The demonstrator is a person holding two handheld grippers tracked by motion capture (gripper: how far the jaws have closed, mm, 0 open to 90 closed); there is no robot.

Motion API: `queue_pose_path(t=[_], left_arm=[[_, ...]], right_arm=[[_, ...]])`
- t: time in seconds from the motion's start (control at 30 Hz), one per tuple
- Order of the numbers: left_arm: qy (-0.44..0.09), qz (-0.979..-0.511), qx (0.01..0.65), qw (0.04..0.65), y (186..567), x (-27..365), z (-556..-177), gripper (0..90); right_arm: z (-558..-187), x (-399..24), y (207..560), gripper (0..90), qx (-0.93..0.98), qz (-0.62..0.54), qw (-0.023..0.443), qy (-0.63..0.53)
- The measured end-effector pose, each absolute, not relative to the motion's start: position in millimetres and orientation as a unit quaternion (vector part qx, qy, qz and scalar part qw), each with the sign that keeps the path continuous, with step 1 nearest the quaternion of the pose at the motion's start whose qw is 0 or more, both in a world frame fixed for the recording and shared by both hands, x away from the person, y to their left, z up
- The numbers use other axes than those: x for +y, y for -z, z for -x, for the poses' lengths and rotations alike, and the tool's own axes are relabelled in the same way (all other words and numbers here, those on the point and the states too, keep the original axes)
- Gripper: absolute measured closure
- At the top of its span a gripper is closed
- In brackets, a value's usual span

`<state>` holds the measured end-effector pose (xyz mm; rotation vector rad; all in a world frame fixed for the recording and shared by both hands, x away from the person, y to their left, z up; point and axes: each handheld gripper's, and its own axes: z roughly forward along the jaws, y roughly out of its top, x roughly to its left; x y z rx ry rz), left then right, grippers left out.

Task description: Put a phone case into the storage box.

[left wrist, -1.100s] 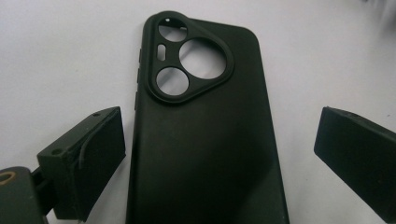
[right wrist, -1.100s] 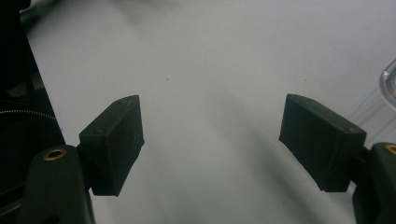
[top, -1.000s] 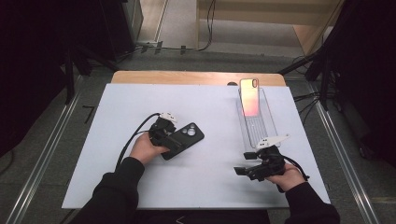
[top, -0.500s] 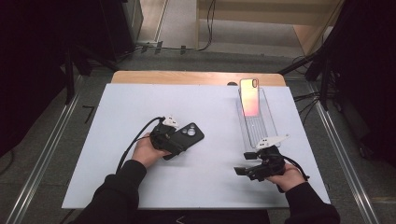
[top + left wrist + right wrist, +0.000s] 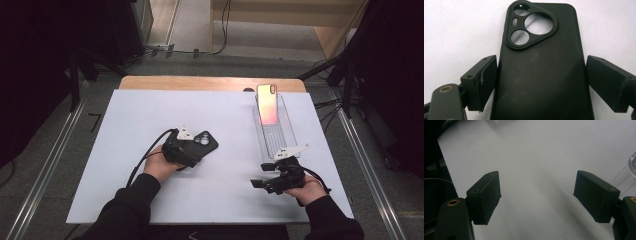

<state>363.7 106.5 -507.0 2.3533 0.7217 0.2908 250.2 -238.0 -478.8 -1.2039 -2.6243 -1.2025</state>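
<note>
A black phone case (image 5: 541, 62) lies back up on the white table, its camera cutout at the far end. My left gripper (image 5: 541, 82) straddles its near half. The jaws have just been closing on it: the left pad (image 5: 482, 82) is at the case's edge, while a thin gap remains at the right pad (image 5: 605, 82). In the high view the left gripper (image 5: 196, 150) sits left of centre over the case (image 5: 206, 142). My right gripper (image 5: 261, 175) rests near the front right, pointing left. It is open, with bare table between its pads (image 5: 485, 200).
A clear plastic tray (image 5: 275, 137) lies at the right, running front to back, just behind the right gripper. A phone with a pink-orange back (image 5: 267, 105) leans in its far end. The white board (image 5: 150, 110) covers the table; a wooden edge shows behind it.
The left gripper has edged slightly along the case and its jaws have narrowed around it. The right hand and gripper have kept still.
</note>
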Motion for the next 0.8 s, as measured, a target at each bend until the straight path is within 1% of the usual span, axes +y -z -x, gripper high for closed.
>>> queue_pose_path(t=[0.3, 0.43, 0.53, 0.6, 0.8], left_arm=[[-0.106, -0.901, 0.275, 0.318, 504, 107, -366, 14.6], [-0.081, -0.895, 0.288, 0.331, 501, 112, -370, 15.2], [-0.076, -0.89, 0.297, 0.336, 496, 118, -373, 15.3], [-0.066, -0.884, 0.307, 0.348, 491, 122, -375, 15.3], [-0.048, -0.875, 0.31, 0.37, 472, 128, -372, 15.3]], right_arm=[[-250, -238, 479, 19.8, -0.838, 0.382, 0.003, 0.39], [-249, -237, 478, 19.8, -0.839, 0.376, 0.004, 0.392], [-249, -237, 478, 19.8, -0.839, 0.374, 0.004, 0.395], [-249, -237, 478, 19.6, -0.837, 0.374, 0.002, 0.399], [-248, -236, 477, 18.9, -0.831, 0.376, 0.011, 0.411]])
